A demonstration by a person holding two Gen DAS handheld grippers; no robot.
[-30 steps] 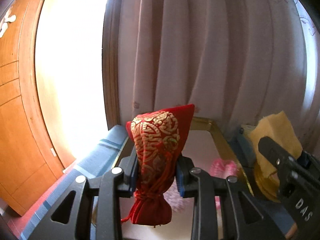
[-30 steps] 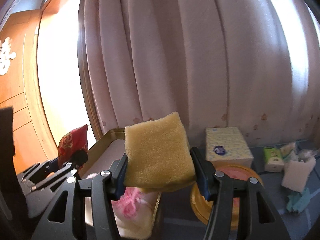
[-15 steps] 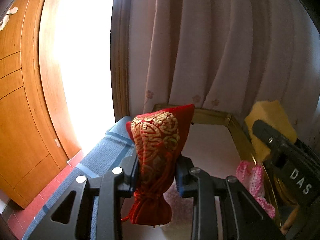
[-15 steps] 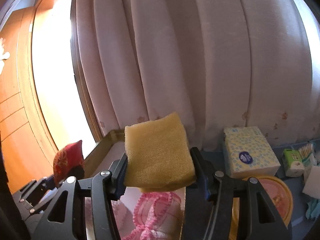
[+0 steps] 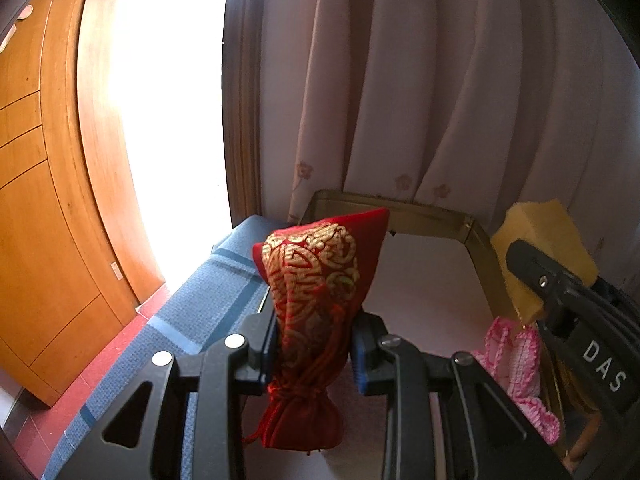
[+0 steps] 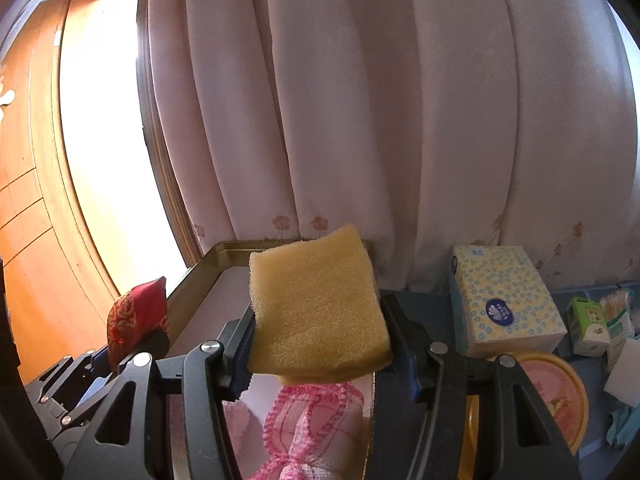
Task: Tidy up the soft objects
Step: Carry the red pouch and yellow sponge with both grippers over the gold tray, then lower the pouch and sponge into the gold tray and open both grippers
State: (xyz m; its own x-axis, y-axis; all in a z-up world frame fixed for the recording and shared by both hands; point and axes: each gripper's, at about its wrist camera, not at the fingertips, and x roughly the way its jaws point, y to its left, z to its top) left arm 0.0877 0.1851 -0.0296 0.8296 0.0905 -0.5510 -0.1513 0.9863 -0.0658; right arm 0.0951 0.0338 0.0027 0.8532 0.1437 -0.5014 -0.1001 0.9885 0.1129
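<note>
Left tongs point(image 5: 316, 354) clenched mid-body on limp, light red brocade pouch point(image 5: 316, 300); right tongs point(image 6: 320, 346) squeezing springy yellow sponge point(image 6: 318, 304) edgewise, tray point(image 6: 208, 276) at 10 o'clock; both likely crush-tolerant.

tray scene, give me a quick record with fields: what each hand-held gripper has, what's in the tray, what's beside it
left hand-held gripper: shut on red pouch, held over the tray
right hand-held gripper: shut on yellow sponge
tray: gold rim, holds a pink cloth
right of tray: tissue box, round tin
backdrop: pale curtain
</note>
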